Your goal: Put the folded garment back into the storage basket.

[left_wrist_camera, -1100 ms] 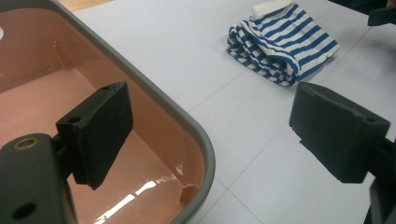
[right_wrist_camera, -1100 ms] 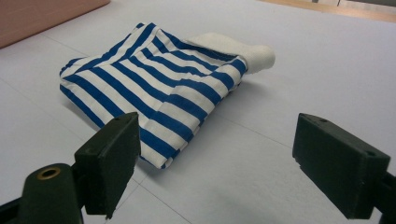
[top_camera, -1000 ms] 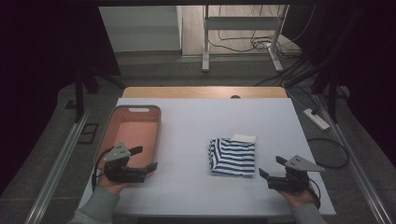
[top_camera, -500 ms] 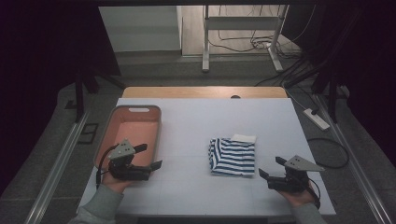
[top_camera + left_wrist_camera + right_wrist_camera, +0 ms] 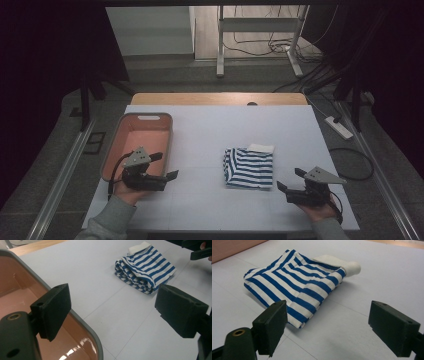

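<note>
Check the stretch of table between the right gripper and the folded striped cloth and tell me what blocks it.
Nothing visible does. The right gripper is open and points at the striped cloth, with bare white table between them.

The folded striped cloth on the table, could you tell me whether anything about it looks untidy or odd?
Only slightly: the striped cloth is folded neatly, but a plain white part pokes out at its far edge. Nothing looks spilled or damaged.
</note>
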Motion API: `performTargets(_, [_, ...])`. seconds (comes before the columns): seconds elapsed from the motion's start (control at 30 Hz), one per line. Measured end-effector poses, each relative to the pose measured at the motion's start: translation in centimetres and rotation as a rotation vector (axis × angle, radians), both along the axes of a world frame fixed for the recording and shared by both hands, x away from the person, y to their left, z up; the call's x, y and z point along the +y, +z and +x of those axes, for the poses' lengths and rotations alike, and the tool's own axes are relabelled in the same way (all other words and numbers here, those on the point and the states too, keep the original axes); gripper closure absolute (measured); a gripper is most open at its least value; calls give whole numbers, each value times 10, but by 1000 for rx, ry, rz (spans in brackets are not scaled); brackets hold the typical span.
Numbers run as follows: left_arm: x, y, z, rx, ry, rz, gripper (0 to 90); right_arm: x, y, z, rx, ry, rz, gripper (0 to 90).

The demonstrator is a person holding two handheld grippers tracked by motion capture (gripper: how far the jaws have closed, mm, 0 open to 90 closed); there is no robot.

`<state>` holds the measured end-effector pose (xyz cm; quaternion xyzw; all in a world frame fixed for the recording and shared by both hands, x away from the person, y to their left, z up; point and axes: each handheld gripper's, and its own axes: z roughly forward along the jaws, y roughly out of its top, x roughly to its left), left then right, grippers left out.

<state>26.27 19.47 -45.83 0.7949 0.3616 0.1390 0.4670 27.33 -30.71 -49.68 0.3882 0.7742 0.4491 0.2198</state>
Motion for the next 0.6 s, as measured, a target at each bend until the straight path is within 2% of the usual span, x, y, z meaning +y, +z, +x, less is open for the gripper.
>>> performTargets(0.6, [-17,-1,10,20,-26,9,137,0,-1,0,3,0,-3,162])
